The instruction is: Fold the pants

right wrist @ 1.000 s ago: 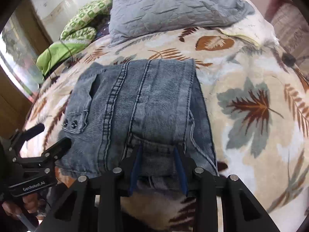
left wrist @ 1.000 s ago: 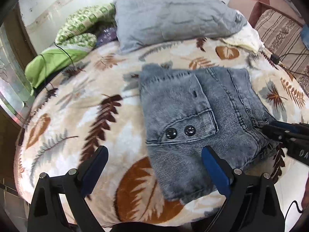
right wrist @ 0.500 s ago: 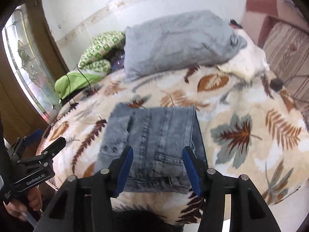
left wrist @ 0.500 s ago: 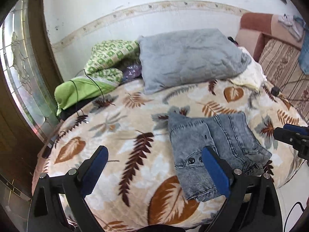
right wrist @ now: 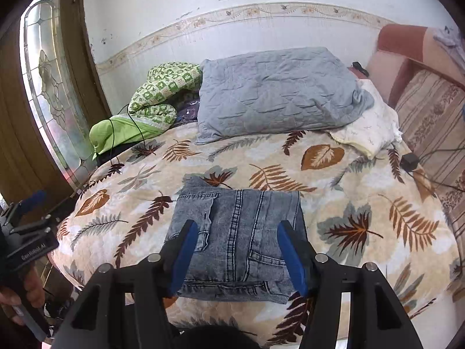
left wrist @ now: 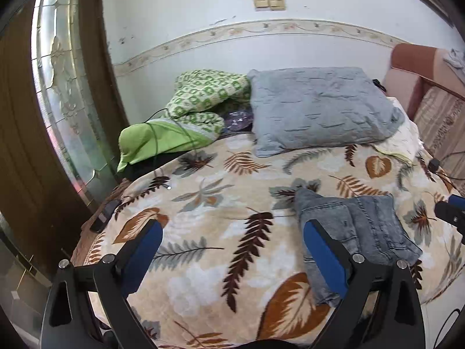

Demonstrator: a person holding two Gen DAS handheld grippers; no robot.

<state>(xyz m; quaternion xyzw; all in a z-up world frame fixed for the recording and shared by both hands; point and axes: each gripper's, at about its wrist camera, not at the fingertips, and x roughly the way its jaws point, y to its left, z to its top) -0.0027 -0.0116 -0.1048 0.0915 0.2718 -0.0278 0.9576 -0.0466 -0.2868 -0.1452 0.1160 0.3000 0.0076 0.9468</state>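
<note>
The denim pants (right wrist: pixel 238 241) are sitting folded in a neat block near the front edge of the bed (right wrist: pixel 363 203). Left gripper (left wrist: pixel 232 258) and right gripper (right wrist: pixel 237 257) are both wide open above it, holding nothing.

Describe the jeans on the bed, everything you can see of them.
The jeans are grey-blue washed denim, folded into a compact, roughly square stack. Stitched seams and a flap pocket show on top. They lie flat near the front edge of the leaf-print blanket. Neither the left gripper nor the right gripper touches them; both are open.
</note>
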